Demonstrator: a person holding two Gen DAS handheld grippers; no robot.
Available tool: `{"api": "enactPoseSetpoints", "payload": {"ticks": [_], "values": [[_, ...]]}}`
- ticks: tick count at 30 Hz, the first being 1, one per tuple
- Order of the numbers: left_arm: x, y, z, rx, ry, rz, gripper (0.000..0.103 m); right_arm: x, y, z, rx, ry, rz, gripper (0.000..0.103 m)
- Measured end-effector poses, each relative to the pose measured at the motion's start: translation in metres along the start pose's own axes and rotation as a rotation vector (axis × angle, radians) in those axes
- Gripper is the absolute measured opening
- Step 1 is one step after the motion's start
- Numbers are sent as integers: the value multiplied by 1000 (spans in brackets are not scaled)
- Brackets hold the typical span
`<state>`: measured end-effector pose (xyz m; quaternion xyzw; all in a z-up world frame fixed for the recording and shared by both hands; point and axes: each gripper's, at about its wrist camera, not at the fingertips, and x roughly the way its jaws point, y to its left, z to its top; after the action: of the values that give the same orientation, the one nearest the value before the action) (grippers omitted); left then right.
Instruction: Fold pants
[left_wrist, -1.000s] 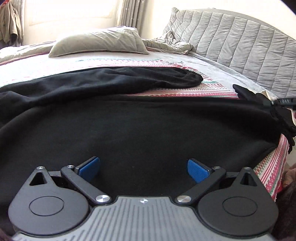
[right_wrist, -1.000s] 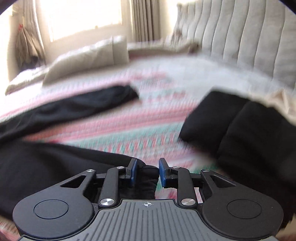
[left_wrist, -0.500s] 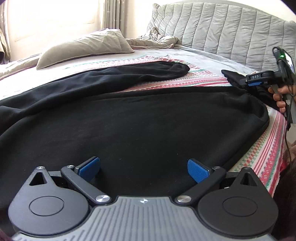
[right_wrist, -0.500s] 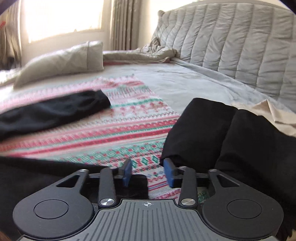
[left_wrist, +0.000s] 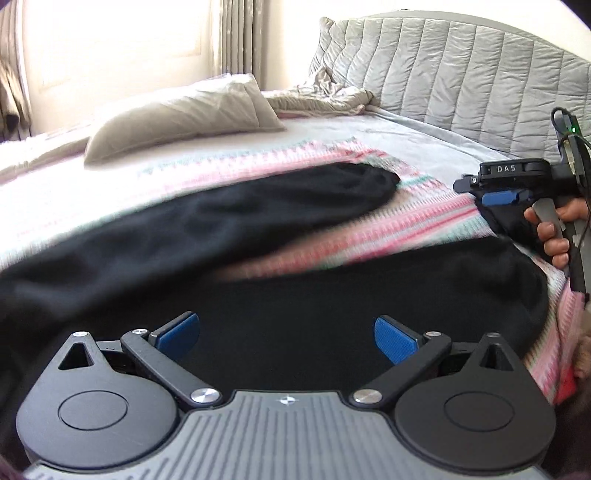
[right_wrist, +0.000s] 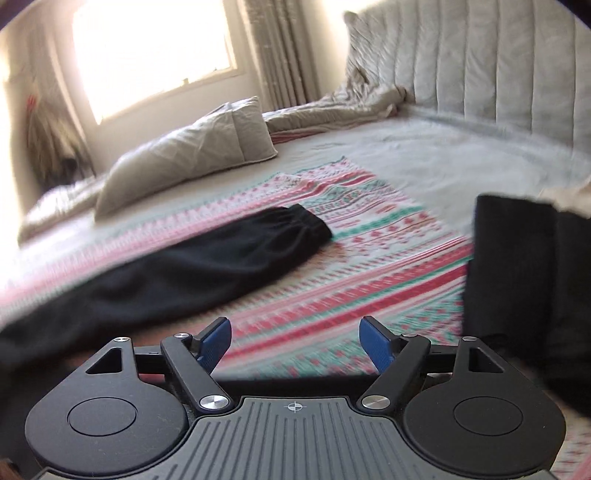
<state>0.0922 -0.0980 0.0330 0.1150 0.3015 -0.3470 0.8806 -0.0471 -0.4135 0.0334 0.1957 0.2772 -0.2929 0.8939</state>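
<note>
Left gripper (left_wrist: 287, 338): fingers spread wide, blue pads (left_wrist: 395, 341) bare, nothing between them; it hangs over black cloth without touching.
Right gripper (right_wrist: 295, 341): jaws have just been opening and stand well apart, empty; only patterned blanket (right_wrist: 369, 288) shows between the 2 pads.
Right gripper, seen from the left camera (left_wrist: 498, 188): at the right edge, held in a hand (left_wrist: 554, 229), above the bed's near right corner.
Pants (left_wrist: 295, 295): black, spread flat on the blanket just ahead of the left gripper; 1 leg fills the near ground, reaching the right edge of the bed.
Other leg (right_wrist: 221, 251): lies farther back, angled away, its gathered cuff resting on the blanket, apart from the near leg.
Dark pile (right_wrist: 528, 277): black cloth bunched at right, beside the blanket; what it is I cannot tell.
Pillow (right_wrist: 192, 155): grey, behind the blanket.
Headboard (left_wrist: 461, 74): grey, quilted, far right.
Window (right_wrist: 155, 48): bright, far left, curtain beside it.
</note>
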Motion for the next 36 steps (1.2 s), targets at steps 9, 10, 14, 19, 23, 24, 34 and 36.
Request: {"api": "enactPoseSetpoints", "payload": {"ticks": [9, 10, 14, 19, 23, 24, 34, 36], "values": [[102, -9, 127, 66, -7, 27, 103, 98, -37, 53, 301, 34, 45, 78], [118, -12, 139, 70, -14, 12, 103, 109, -40, 58, 321, 39, 40, 78], [193, -21, 173, 48, -23, -58, 103, 148, -50, 68, 374, 68, 2, 78], [282, -34, 193, 108, -2, -54, 103, 190, -54, 65, 382, 74, 23, 77], [343, -30, 205, 134, 22, -143, 103, 199, -59, 51, 348, -47, 9, 69], [356, -26, 207, 119, 36, -182, 103, 201, -57, 51, 311, -53, 6, 68], [412, -32, 221, -39, 122, -463, 83, 199, -57, 49, 294, -73, -17, 50], [413, -34, 223, -34, 132, -478, 61, 197, -59, 47, 310, -73, -9, 38]]}}
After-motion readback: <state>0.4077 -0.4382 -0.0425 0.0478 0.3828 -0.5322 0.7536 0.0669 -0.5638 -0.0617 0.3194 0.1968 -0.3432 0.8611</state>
